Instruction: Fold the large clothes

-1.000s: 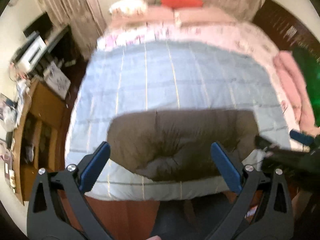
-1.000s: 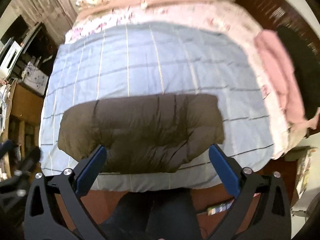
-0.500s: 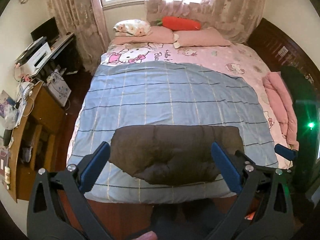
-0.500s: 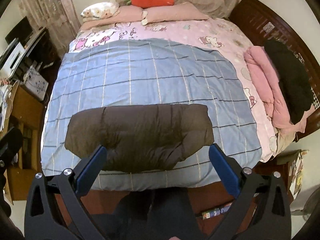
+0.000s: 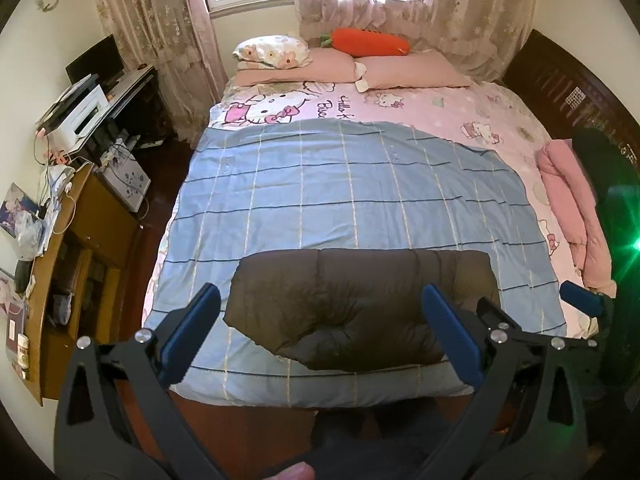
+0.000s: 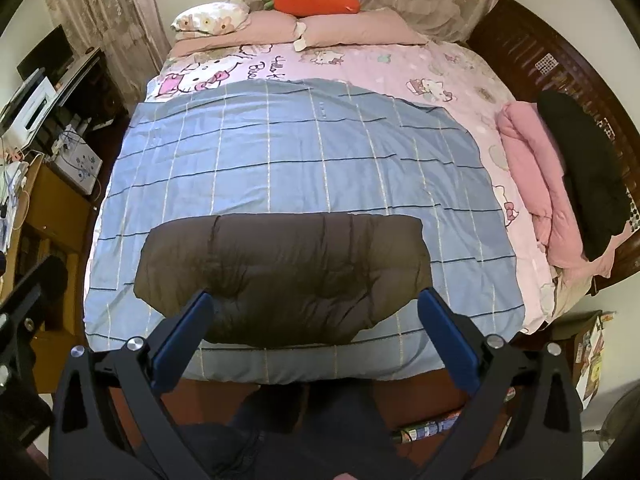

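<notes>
A dark brown puffy jacket [image 5: 360, 304] lies folded into a wide rectangle on the blue checked blanket [image 5: 344, 196] near the foot of the bed; it also shows in the right wrist view [image 6: 284, 276]. My left gripper [image 5: 320, 336] is open and empty, held above and in front of the bed's foot, apart from the jacket. My right gripper [image 6: 316, 336] is open and empty too, also back from the jacket. The right gripper's blue fingertip [image 5: 580, 302] shows at the right edge of the left wrist view.
Pink pillows [image 5: 412, 74] and an orange carrot cushion [image 5: 370, 42] lie at the head. A folded pink garment [image 6: 536, 184] and a black one [image 6: 584, 172] lie along the bed's right side. A wooden desk [image 5: 72, 248] and printer [image 5: 76, 116] stand left.
Both grippers have pulled up and back from the bed, so the jacket looks smaller and more of the room shows. The jacket has not moved.
</notes>
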A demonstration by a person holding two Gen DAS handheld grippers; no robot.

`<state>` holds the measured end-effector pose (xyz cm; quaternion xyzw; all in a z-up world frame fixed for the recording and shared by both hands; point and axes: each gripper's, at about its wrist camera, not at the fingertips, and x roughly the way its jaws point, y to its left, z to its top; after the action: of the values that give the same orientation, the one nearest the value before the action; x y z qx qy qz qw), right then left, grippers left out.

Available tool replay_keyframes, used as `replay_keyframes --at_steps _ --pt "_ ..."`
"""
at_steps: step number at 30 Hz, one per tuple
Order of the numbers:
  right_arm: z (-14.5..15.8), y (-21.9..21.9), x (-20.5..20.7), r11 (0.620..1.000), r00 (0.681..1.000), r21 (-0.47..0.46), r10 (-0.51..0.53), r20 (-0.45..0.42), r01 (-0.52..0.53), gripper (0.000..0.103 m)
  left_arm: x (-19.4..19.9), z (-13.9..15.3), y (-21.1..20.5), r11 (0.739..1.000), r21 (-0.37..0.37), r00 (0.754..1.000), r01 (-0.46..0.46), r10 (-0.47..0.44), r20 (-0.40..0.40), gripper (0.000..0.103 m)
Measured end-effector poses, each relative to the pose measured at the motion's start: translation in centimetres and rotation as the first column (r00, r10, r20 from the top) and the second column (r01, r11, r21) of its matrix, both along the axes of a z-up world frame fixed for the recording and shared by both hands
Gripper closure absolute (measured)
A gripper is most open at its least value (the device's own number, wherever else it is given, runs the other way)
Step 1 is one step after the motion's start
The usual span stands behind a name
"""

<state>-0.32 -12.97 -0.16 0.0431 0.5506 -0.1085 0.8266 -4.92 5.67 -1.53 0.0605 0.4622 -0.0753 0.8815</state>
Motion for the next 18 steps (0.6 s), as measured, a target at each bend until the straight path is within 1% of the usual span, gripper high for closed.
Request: replay_keyframes --at_steps 7,18 --pt "-0.08 0.01 0.15 1.000 1.000 0.004 -0.005 -0.005 0.005 0.001 0.28 0.03 -0.13 1.000 -0.001 1.000 -0.006 0.006 -0.006 0.002" --pt "-0.38 -0.11 0.08 1.000 1.000 0.008 -0.021 -0.016 0.021 0.001 0.11 -0.84 0.14 1.000 -0.002 1.000 0.016 -0.016 -0.025 0.002"
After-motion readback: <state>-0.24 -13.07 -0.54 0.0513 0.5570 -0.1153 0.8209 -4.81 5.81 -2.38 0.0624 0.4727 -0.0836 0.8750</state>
